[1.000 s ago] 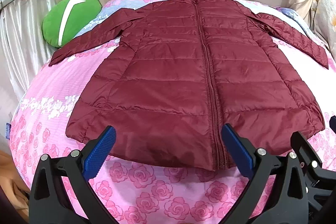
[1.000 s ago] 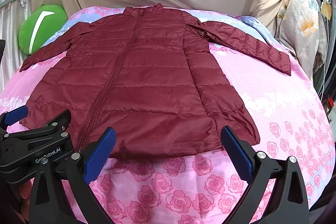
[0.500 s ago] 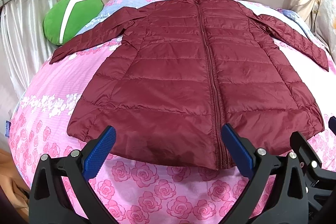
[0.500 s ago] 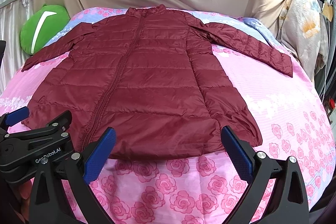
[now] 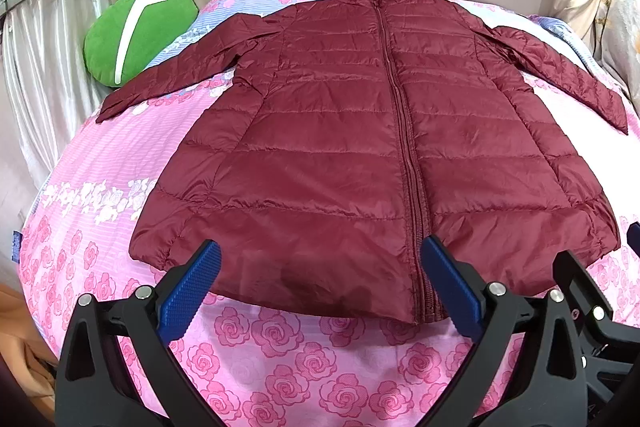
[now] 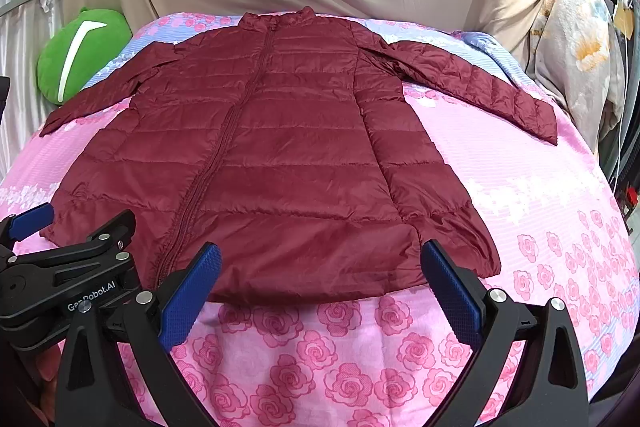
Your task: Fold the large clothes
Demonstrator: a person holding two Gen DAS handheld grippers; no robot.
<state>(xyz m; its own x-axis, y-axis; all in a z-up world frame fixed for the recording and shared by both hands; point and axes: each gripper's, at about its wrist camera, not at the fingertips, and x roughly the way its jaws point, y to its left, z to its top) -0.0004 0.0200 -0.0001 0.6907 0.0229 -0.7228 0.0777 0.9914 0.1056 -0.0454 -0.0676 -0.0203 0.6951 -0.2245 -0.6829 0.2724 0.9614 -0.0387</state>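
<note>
Both tools a bit higher vs 1 s ago, left tool (image 5: pixel 320 281) & right tool (image 6: pixel 320 281) wide over jacket (image 5: pixel 360 147) hem.

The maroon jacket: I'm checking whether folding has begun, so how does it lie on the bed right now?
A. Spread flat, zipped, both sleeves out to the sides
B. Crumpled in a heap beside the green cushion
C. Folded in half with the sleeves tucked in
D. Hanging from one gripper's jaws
A: the maroon jacket lies flat on the floral bedsheet, zipper closed, sleeves spread, with both grippers' jaws open and empty.
</note>
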